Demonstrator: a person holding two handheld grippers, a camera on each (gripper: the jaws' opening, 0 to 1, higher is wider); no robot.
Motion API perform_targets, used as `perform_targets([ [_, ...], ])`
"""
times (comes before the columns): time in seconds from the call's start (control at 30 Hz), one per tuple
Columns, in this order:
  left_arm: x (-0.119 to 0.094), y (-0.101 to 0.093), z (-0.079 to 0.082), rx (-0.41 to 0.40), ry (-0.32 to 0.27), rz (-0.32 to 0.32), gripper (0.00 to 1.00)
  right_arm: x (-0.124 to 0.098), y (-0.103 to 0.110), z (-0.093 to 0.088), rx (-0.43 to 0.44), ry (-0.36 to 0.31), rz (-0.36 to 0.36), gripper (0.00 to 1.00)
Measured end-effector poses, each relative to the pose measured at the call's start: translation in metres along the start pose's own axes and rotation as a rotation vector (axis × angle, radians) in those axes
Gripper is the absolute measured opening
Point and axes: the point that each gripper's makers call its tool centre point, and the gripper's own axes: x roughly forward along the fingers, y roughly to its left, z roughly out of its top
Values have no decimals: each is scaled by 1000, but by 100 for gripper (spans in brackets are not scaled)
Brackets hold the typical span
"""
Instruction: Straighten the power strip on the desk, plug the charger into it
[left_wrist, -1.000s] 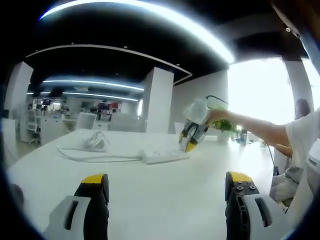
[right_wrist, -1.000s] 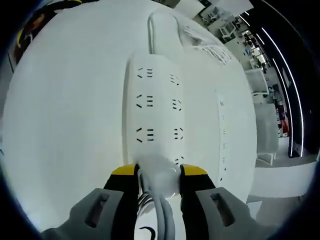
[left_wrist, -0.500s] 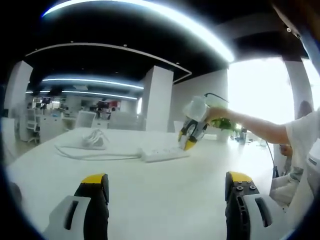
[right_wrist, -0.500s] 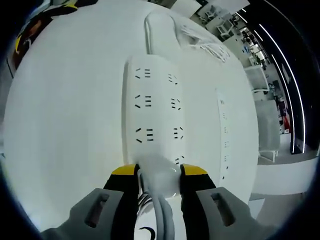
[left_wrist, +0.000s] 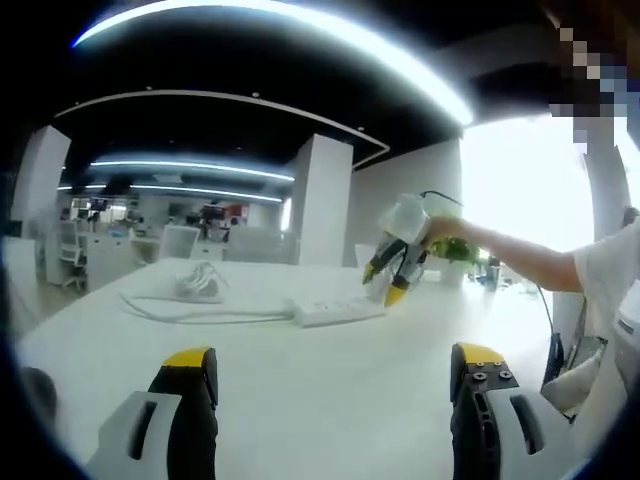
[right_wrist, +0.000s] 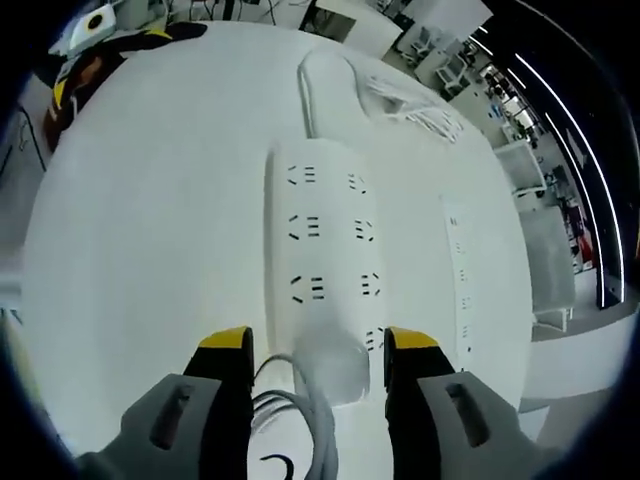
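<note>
White desk (right_wrist: 140, 260) spreads under both of your claws, with an open-plan office behind it. Your right claw (right_wrist: 318, 350) stands spread, its jaws clear on either side of the charger (right_wrist: 335, 362), which sits in the nearest socket of the power strip (right_wrist: 325, 245). The plugging step looks done or nearly so; next, lift straight back without snagging the charger's cable (right_wrist: 300, 425). The strip lies straight, white, with paired rows of sockets, its cord (right_wrist: 325, 85) running to a coil at the far end. Your left claw (left_wrist: 335, 385) hovers spread and empty, well apart from the strip (left_wrist: 335, 312).
</note>
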Motion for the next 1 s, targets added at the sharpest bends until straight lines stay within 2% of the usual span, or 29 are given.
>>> perform_targets([
  [0.13, -1, 0, 0, 0, -3, 0, 99, -3, -2, 0, 4, -4, -7, 54],
  [0.23, -4, 2, 1, -2, -5, 4, 99, -4, -2, -2, 5, 6, -9, 49],
  [0.43, -7, 4, 2, -3, -13, 11, 99, -12, -5, -3, -6, 12, -27, 47],
  [0.7, -7, 3, 4, -2, -17, 4, 99, -22, -8, -1, 2, 3, -40, 39],
  [0.83, -7, 2, 5, 0, -18, 1, 99, -20, -9, -1, -12, 7, -35, 26],
  [1.0, -9, 3, 5, 3, -16, 7, 99, -18, -7, 4, -44, 29, -55, 25],
])
